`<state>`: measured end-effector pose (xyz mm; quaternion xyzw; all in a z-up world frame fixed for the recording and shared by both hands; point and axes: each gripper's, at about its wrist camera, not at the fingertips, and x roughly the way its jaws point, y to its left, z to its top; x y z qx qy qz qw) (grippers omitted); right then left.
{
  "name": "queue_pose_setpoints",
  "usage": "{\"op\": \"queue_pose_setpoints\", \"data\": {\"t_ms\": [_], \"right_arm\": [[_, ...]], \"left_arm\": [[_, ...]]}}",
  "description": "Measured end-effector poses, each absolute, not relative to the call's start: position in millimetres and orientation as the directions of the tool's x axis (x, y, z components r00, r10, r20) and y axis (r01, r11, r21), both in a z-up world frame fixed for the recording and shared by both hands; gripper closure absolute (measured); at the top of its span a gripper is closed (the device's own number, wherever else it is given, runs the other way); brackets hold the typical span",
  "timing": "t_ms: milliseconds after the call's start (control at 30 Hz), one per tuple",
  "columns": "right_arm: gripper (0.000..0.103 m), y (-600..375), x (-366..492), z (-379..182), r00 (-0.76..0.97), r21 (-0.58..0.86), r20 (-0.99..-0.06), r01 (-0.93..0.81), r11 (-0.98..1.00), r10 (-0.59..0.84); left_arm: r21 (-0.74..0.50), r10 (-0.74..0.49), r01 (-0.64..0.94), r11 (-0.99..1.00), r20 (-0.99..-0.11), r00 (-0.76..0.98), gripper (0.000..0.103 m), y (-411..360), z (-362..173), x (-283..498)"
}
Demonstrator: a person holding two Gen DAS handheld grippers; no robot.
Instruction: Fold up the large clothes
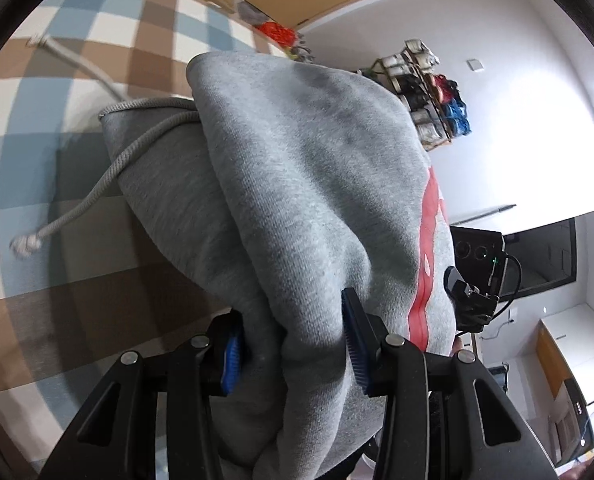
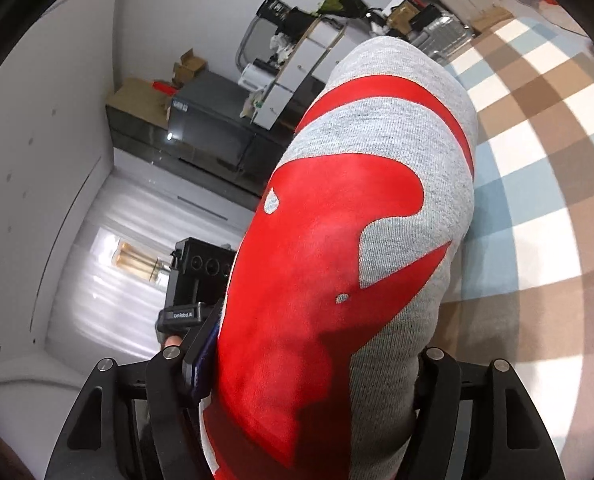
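Holding the hoodie [image 1: 297, 184] in both grippers, I see it bunched and lifted over the checkered rug [image 1: 77, 60], so folding looks barely begun; all folds remain. My left gripper [image 1: 293, 344] is clamped on thick grey cloth at bottom center. My right gripper [image 2: 309, 364] also pinches a bundle, its red print [image 2: 297, 280] filling the frame. No containers holding anything are clear; boxes [image 2: 145, 92] at upper left look too small to judge.

A thick grey hoodie [image 1: 297, 200] with a bold red print [image 2: 317, 260] hung bunched between both tongs, its pale drawcord [image 1: 109, 176] dangling left of the left tongs [image 1: 293, 352].
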<state>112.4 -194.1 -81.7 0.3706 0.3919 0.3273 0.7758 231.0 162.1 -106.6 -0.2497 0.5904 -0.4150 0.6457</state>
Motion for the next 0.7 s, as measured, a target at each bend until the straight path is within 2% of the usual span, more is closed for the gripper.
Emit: {"op": "queue_pose_setpoints", "data": {"t_ms": [167, 500, 700], "right_arm": [[0.034, -221, 95, -65, 0.542, 0.826, -0.371, -0.179, 0.535, 0.754], [0.034, -326, 50, -8, 0.658, 0.811, -0.363, -0.125, 0.572, 0.659], [0.034, -415, 19, 49, 0.72, 0.728, -0.418, -0.098, 0.678, 0.553]], "left_arm": [[-0.785, -0.808, 0.304, 0.54, -0.584, -0.073, 0.066, 109, -88, 233], [-0.778, -0.809, 0.405, 0.479, -0.571, -0.14, 0.066, -9, -39, 240], [-0.788, -0.818, 0.468, 0.4, -0.537, -0.206, 0.066, -117, -13, 244]]}}
